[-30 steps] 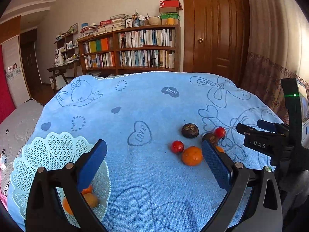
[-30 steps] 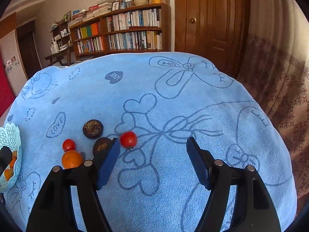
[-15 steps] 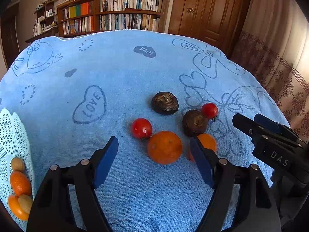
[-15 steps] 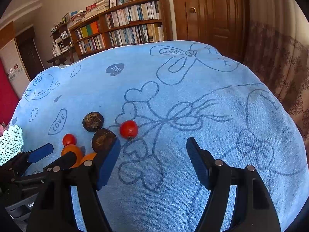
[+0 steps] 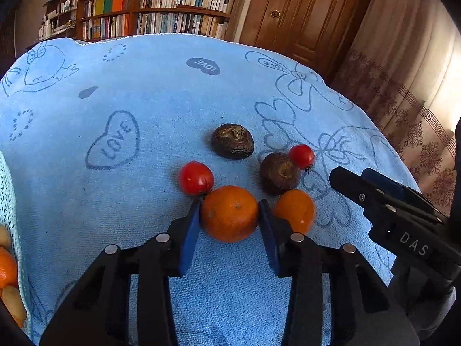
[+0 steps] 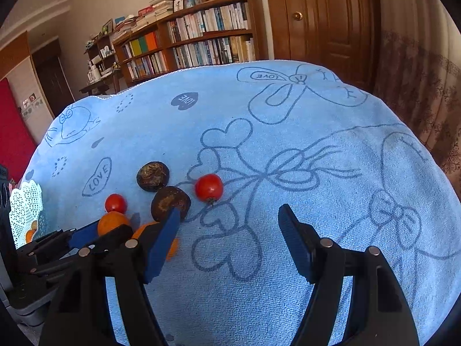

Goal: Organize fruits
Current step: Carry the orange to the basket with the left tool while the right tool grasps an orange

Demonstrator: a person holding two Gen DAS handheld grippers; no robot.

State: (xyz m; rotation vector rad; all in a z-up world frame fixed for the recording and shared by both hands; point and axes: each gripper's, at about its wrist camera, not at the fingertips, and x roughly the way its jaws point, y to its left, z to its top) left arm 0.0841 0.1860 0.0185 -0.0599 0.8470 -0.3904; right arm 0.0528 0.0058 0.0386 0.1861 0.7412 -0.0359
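Gripping a round orange tangerine (image 5: 229, 214) on the pale blue printed towel (image 5: 149, 92) over the worktop, left tongs (image 5: 229, 225) closed on it, second tangerine (image 5: 295, 210) just beside, right tongs (image 6: 227, 242) wide apart, empty, white lattice basket (image 6: 26, 204) at far left.

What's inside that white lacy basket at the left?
The white basket shows only a sliver at the left wrist view's edge: an orange fruit and pale tan pieces lie inside. The rest is cut off, so a full count is impossible.
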